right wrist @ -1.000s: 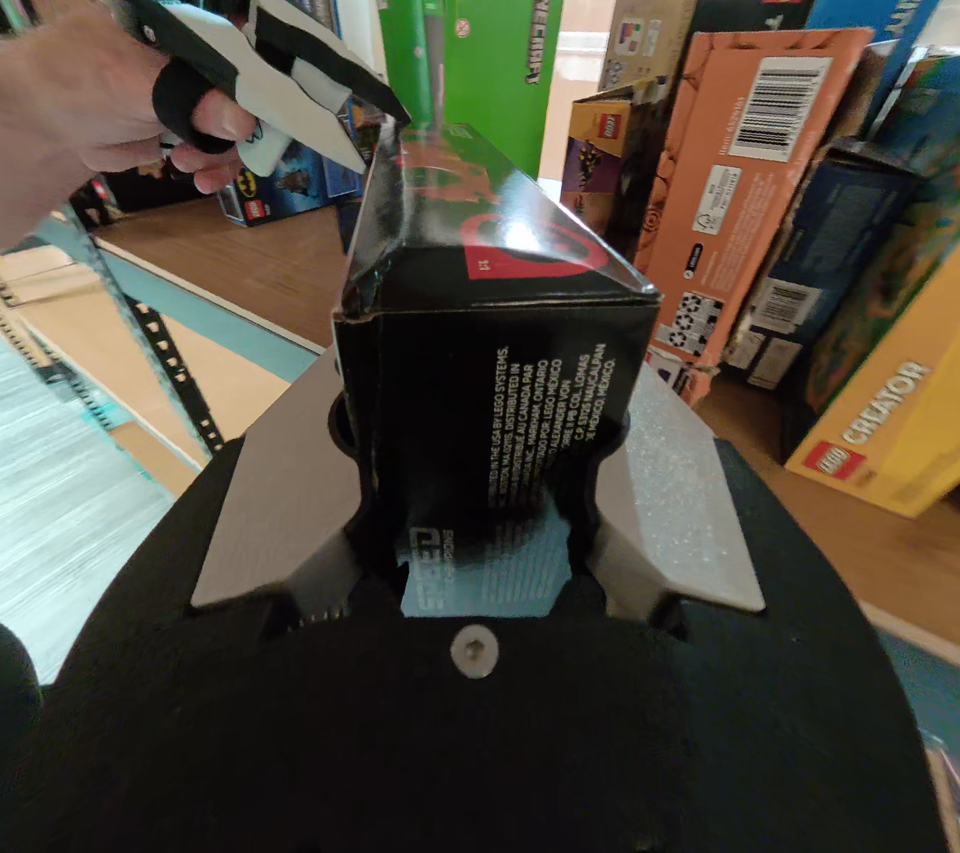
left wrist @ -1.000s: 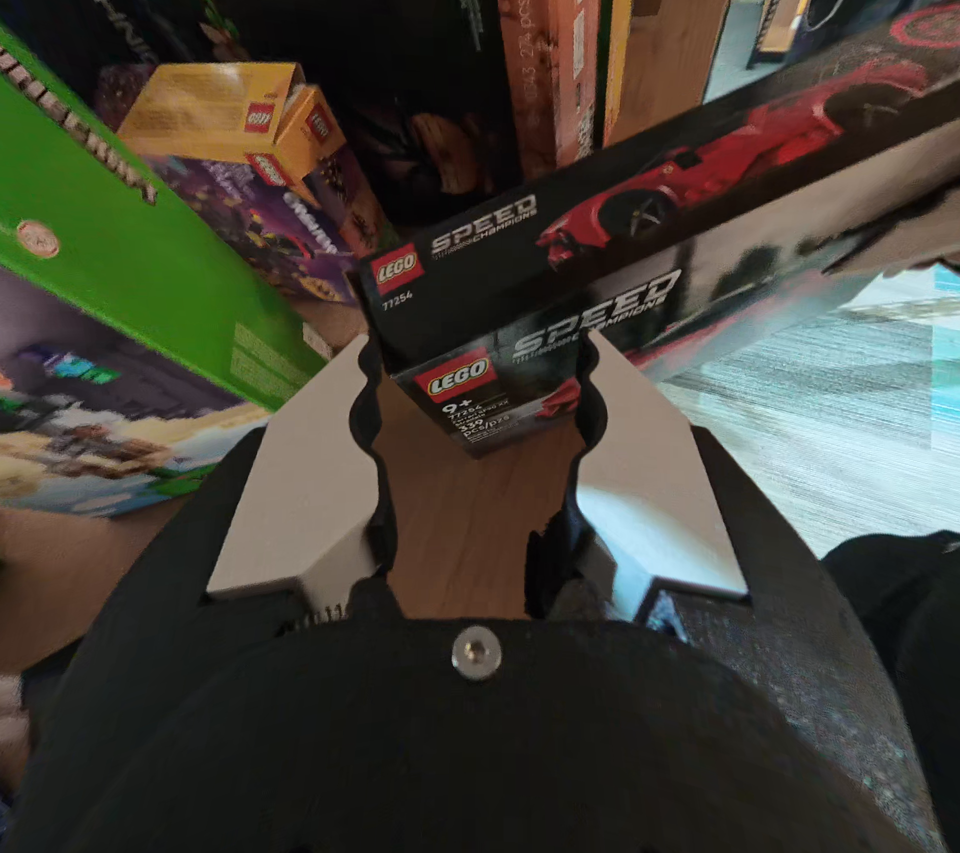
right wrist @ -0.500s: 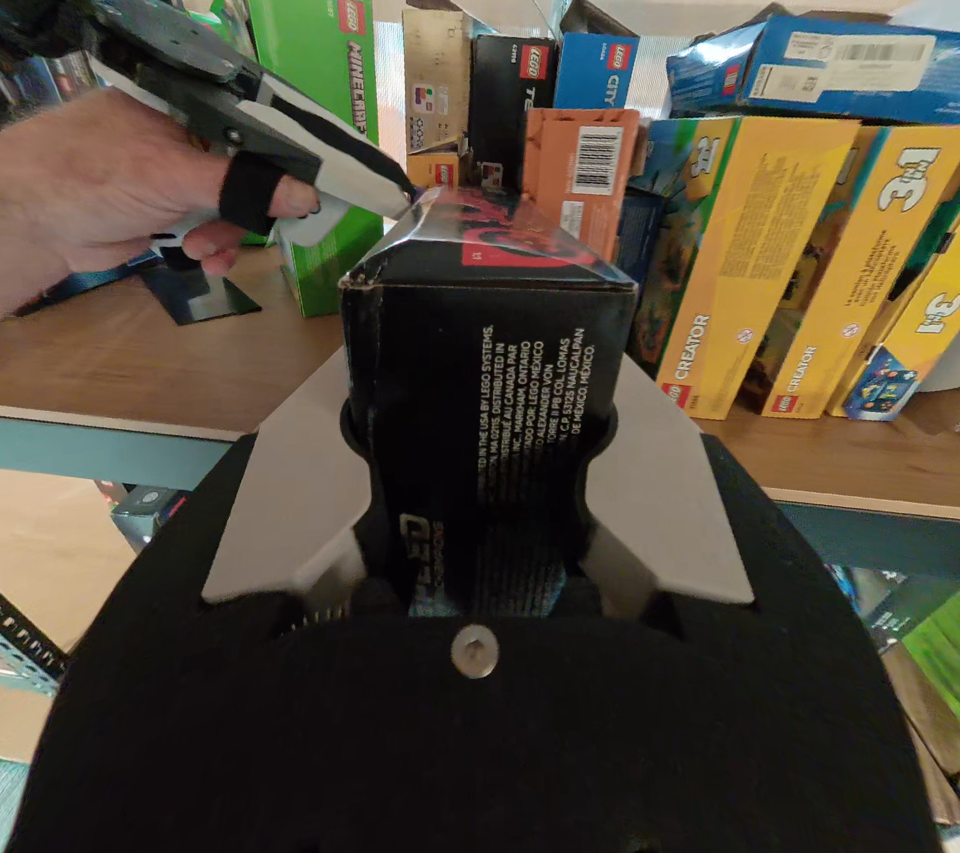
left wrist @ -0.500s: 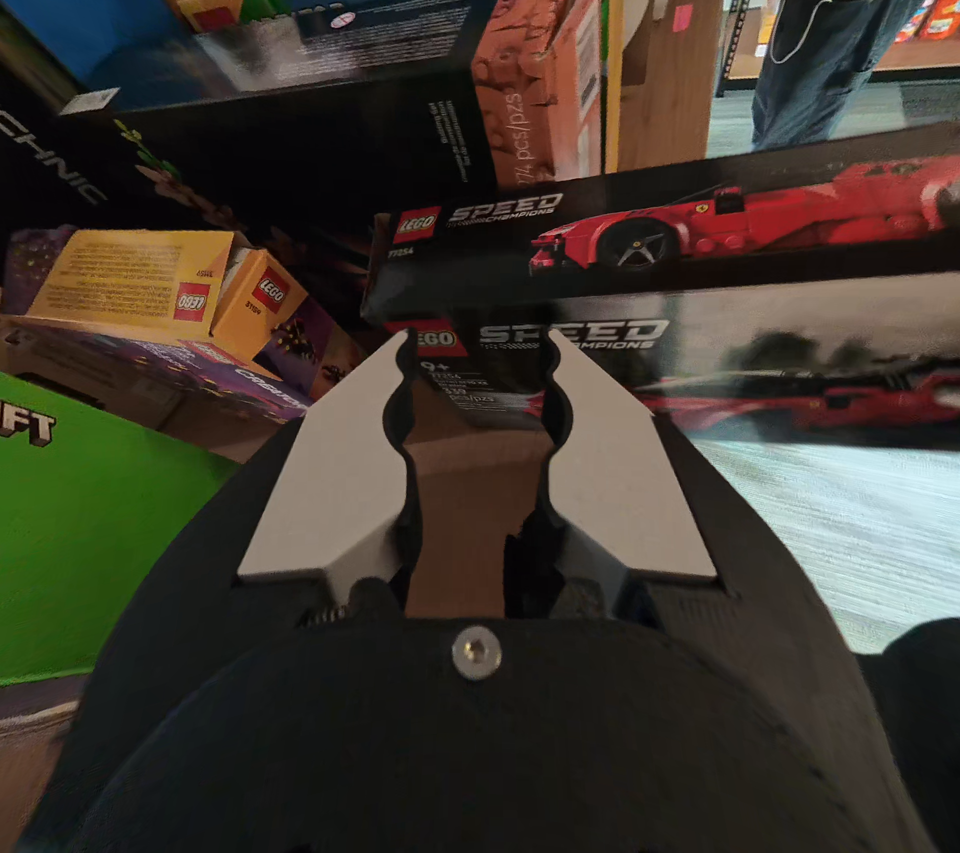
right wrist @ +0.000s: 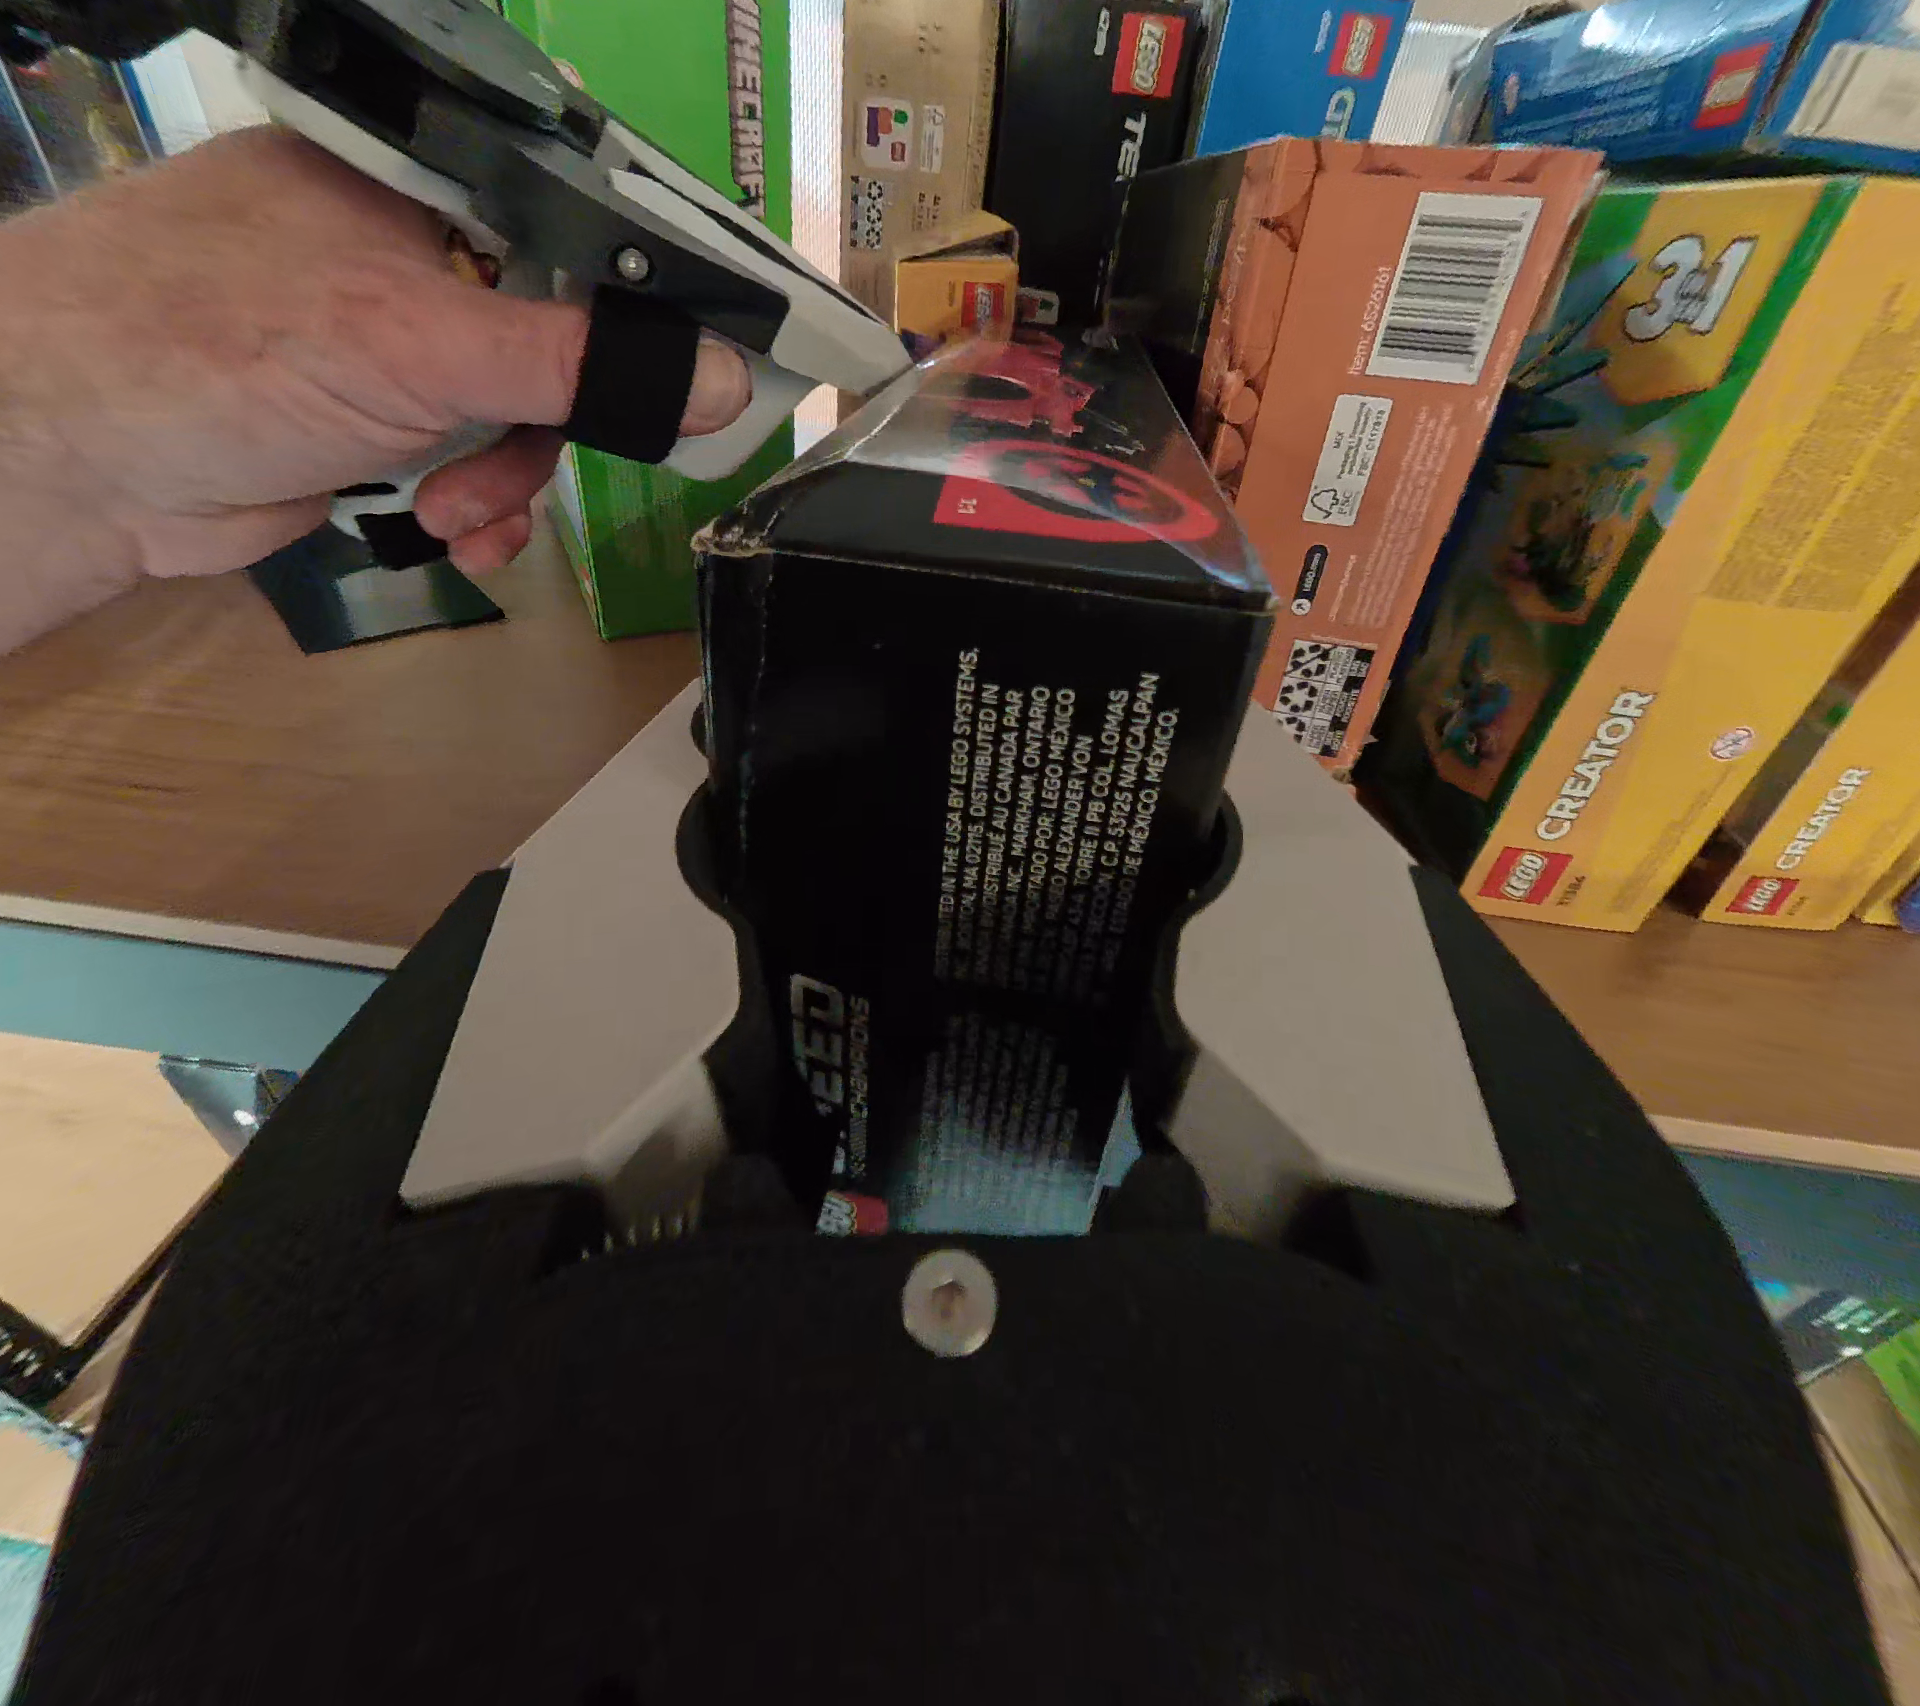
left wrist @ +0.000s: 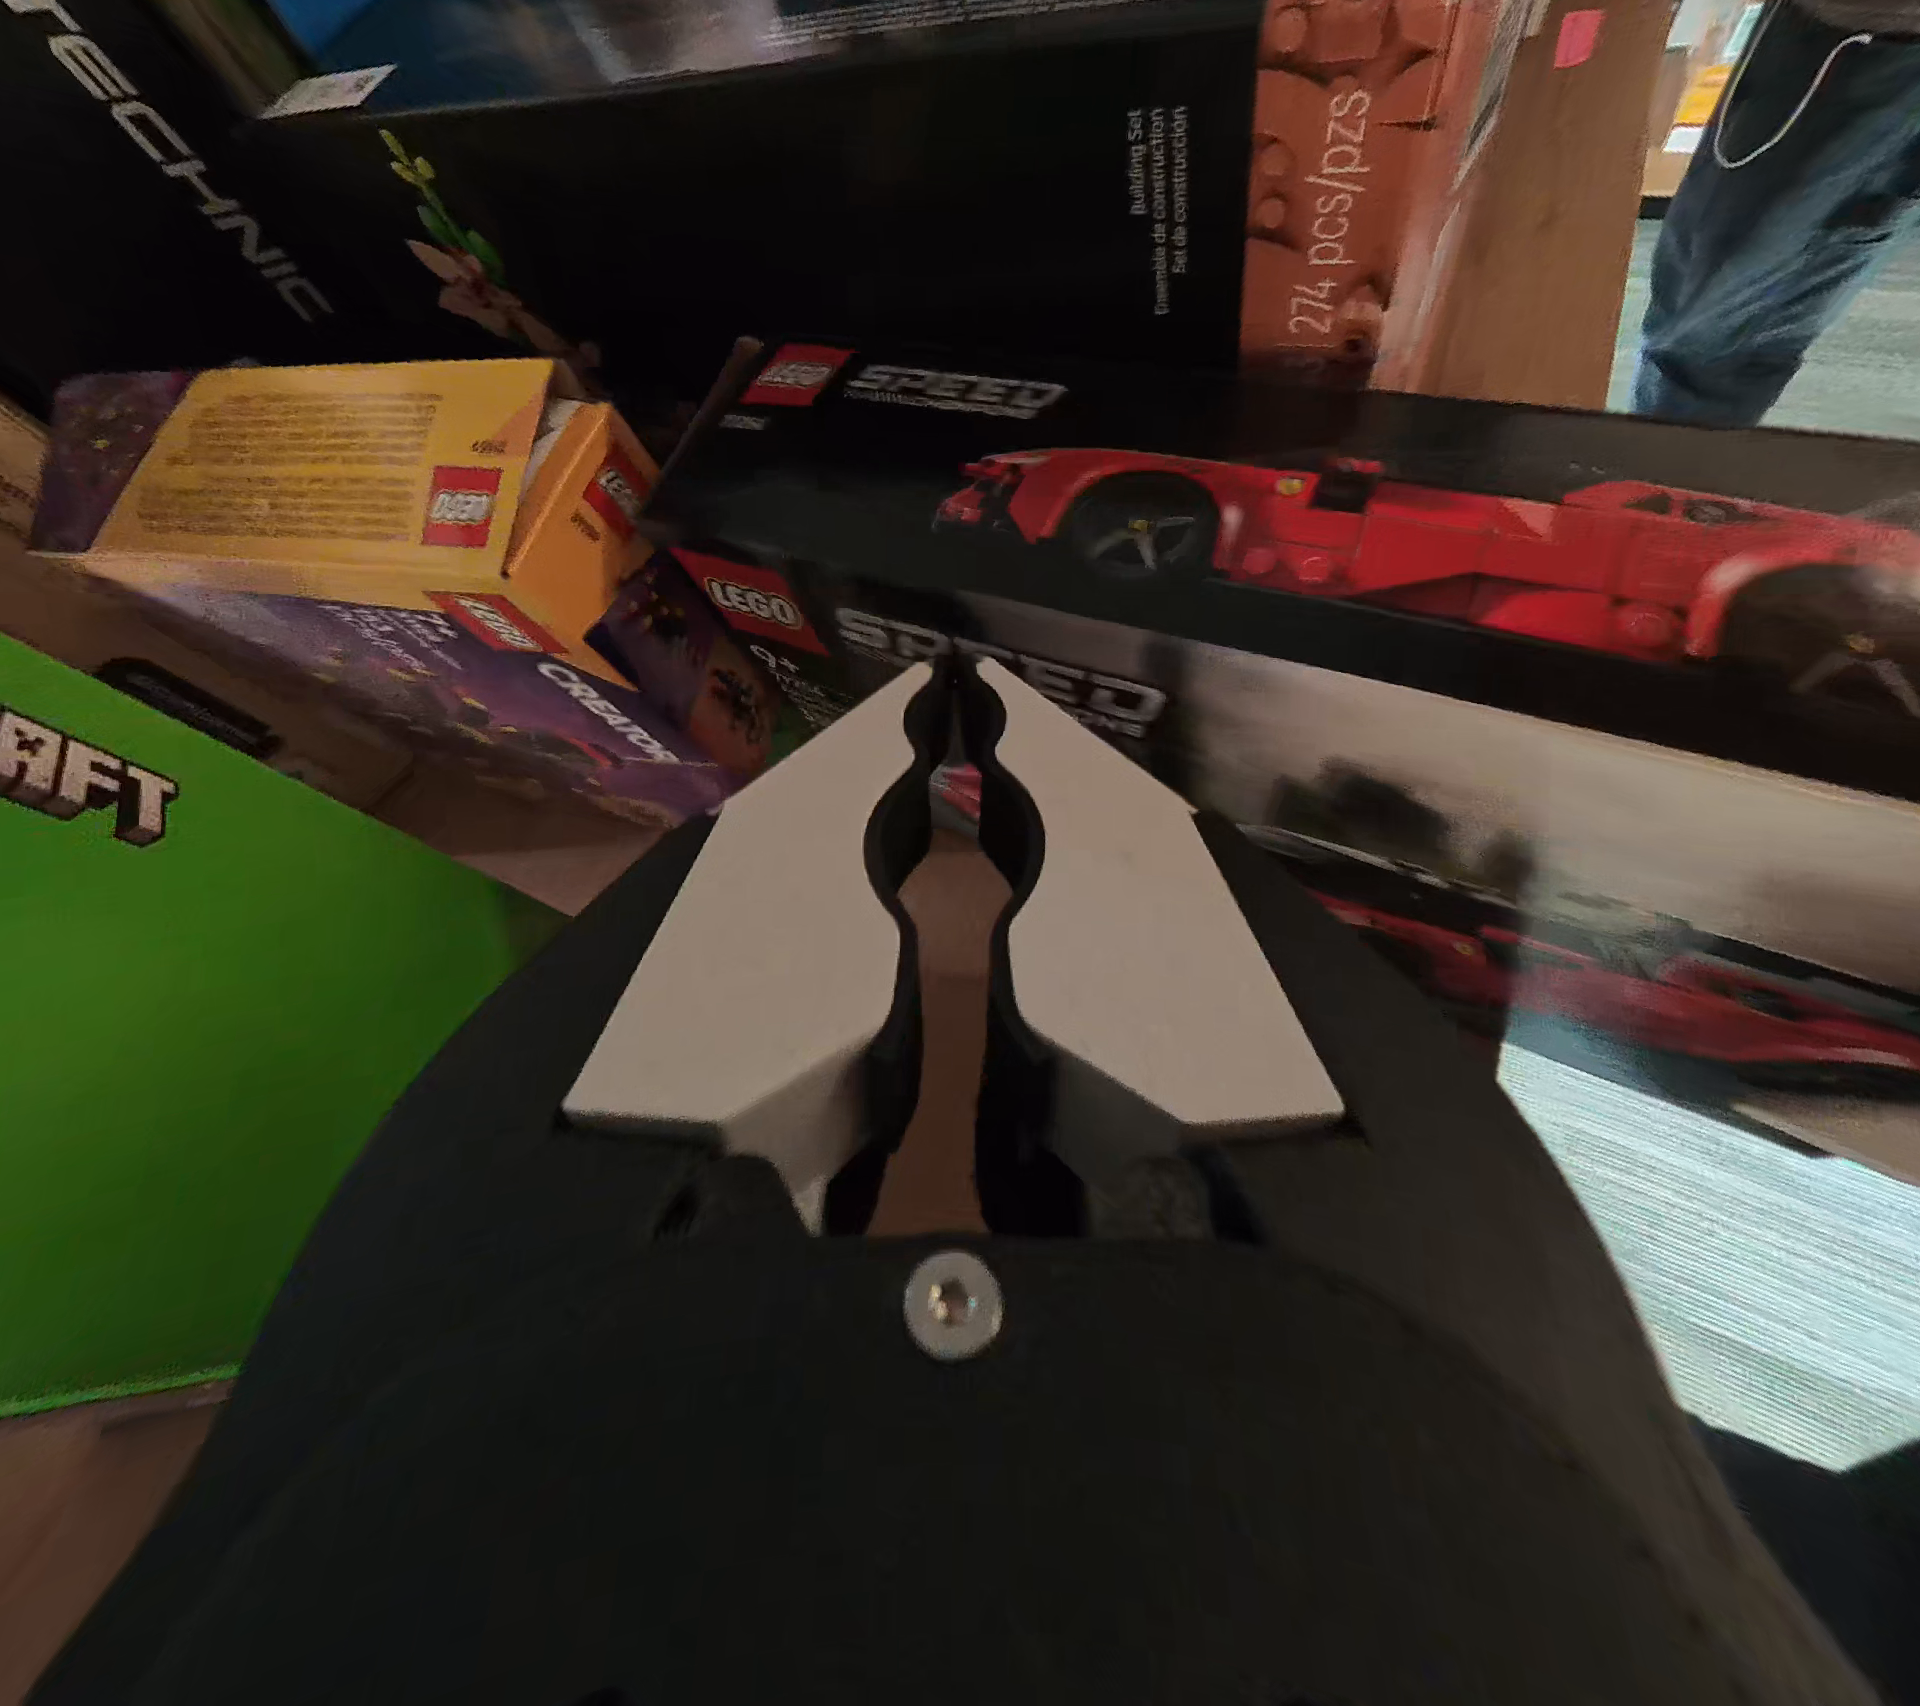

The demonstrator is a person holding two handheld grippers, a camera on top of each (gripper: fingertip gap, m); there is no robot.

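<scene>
The right gripper (right wrist: 961,825) clamps the near end of a long black box with a red car printed on it (right wrist: 987,721), its two pale fingers (right wrist: 582,981) pressed against the box's sides. The box juts forward above a wooden shelf (right wrist: 260,773), toward a row of upright boxes: a green one (right wrist: 644,98), an orange one (right wrist: 1382,430) and yellow ones (right wrist: 1683,565). The left gripper (left wrist: 954,680), held in a bare hand (right wrist: 260,368), has its fingertips closed together with nothing between them, and its tip rests against the top left edge of the black box near the far end. From the left wrist, the black box (left wrist: 1351,534) runs off to the right, with a small yellow box (left wrist: 312,461) lying on a purple one (left wrist: 416,721) to the left. A person's legs (left wrist: 1766,202) stand beyond the shelf
</scene>
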